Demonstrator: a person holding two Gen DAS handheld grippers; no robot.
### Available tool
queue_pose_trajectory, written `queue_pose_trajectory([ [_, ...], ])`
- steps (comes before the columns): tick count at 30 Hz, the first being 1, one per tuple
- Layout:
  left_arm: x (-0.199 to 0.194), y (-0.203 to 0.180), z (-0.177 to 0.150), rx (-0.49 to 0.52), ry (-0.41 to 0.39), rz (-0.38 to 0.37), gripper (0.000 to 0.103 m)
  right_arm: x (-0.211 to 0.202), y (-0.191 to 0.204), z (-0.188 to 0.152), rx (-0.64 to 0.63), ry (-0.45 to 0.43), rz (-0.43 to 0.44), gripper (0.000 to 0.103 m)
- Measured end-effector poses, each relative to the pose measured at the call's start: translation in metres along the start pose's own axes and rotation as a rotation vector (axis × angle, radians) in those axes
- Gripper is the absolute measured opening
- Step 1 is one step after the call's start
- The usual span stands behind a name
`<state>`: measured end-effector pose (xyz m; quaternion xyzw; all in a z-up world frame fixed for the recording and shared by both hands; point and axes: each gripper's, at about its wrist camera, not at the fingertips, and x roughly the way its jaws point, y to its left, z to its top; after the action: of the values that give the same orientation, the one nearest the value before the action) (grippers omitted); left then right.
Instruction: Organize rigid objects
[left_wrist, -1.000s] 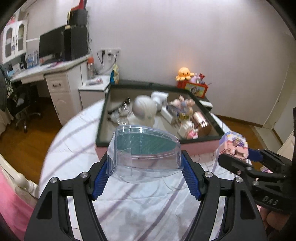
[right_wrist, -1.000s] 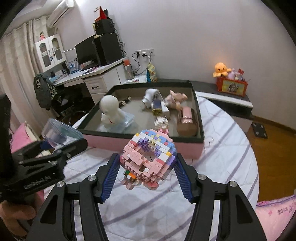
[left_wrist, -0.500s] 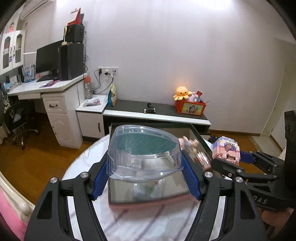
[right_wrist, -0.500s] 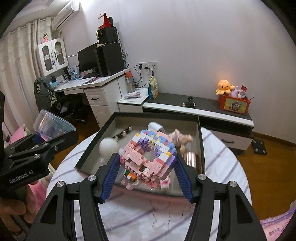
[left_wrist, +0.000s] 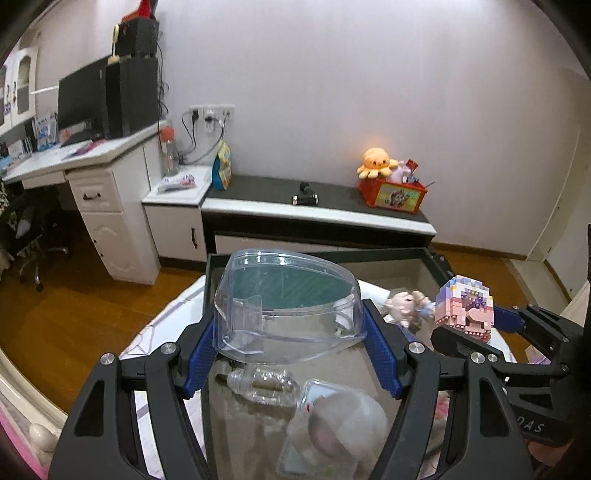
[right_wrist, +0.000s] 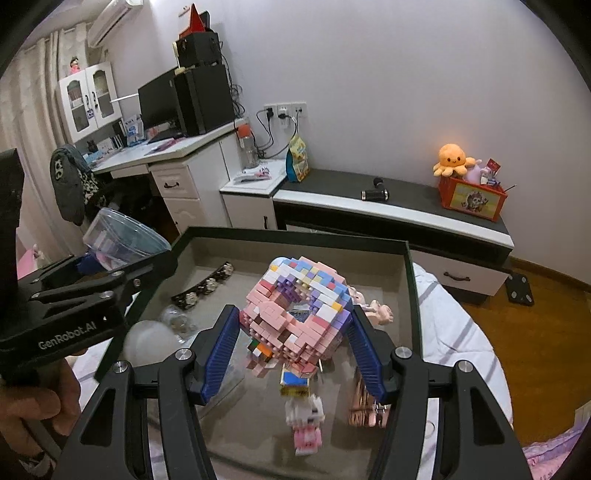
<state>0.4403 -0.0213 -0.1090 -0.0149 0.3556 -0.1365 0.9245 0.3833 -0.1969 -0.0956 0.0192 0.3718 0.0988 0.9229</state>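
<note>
The left gripper (left_wrist: 288, 354) was clamped on a clear plastic lid (left_wrist: 286, 314), its blue pads pressing the lid's two sides, and held it in the air over the near part of a dark-rimmed tray (left_wrist: 388, 254). The right gripper (right_wrist: 291, 347) was clamped on a pink and purple block model (right_wrist: 295, 314), likewise raised above the tray (right_wrist: 295, 236).

In the left view, a clear bottle (left_wrist: 258, 384) lay on the tray floor just below the lid, with a white mannequin head (left_wrist: 343, 424) near it and a small doll (left_wrist: 402, 302) farther back beside the right gripper (left_wrist: 476, 332).

In the right view, a block figure (right_wrist: 304, 421) and a copper-coloured can (right_wrist: 364, 406) lay under the model, and a strap with round studs (right_wrist: 203, 286) sat toward the tray's left side. The left gripper (right_wrist: 92, 280) showed at the left edge with its lid (right_wrist: 122, 238).
</note>
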Motion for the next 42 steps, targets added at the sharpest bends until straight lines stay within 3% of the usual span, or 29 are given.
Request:
queue_pose_trajectory([
  [9, 0.048, -0.004, -0.001, 0.031, 0.138, -0.005, 0.073, 0.044, -0.003, -0.002, -0.003, 0.088, -0.014, 0.061],
  [12, 0.049, -0.007, -0.003, 0.048, 0.145, -0.001, 0.088, 0.046, -0.004, -0.005, -0.004, 0.098, -0.023, 0.065],
  [13, 0.047, -0.008, -0.003, 0.057, 0.136, 0.009, 0.097, 0.045, -0.004, -0.006, -0.002, 0.099, -0.016, 0.069],
  [14, 0.043, -0.010, -0.003, 0.066, 0.120, 0.022, 0.102, 0.044, -0.004, -0.006, 0.000, 0.099, -0.013, 0.082],
  [17, 0.032, -0.010, -0.002, 0.063, 0.104, 0.018, 0.103, 0.034, 0.000, -0.006, -0.006, 0.076, -0.039, 0.086],
  [19, 0.018, -0.008, -0.002, 0.043, 0.083, 0.012, 0.103, 0.026, -0.001, -0.007, 0.009, 0.065, -0.054, 0.086],
  [20, 0.008, -0.007, -0.002, 0.034, 0.060, 0.011, 0.103, 0.023, -0.002, -0.007, 0.019, 0.056, -0.050, 0.091],
  [21, 0.002, -0.006, -0.002, 0.025, 0.041, 0.017, 0.103, 0.016, -0.004, -0.007, 0.044, 0.037, -0.044, 0.103],
  [32, -0.120, -0.014, -0.029, -0.008, -0.155, 0.098, 0.103, -0.067, -0.002, -0.023, 0.150, -0.094, -0.059, 0.103],
  [42, -0.219, -0.042, -0.067, 0.029, -0.260, 0.143, 0.103, -0.183, 0.033, -0.060, 0.132, -0.237, -0.073, 0.103],
])
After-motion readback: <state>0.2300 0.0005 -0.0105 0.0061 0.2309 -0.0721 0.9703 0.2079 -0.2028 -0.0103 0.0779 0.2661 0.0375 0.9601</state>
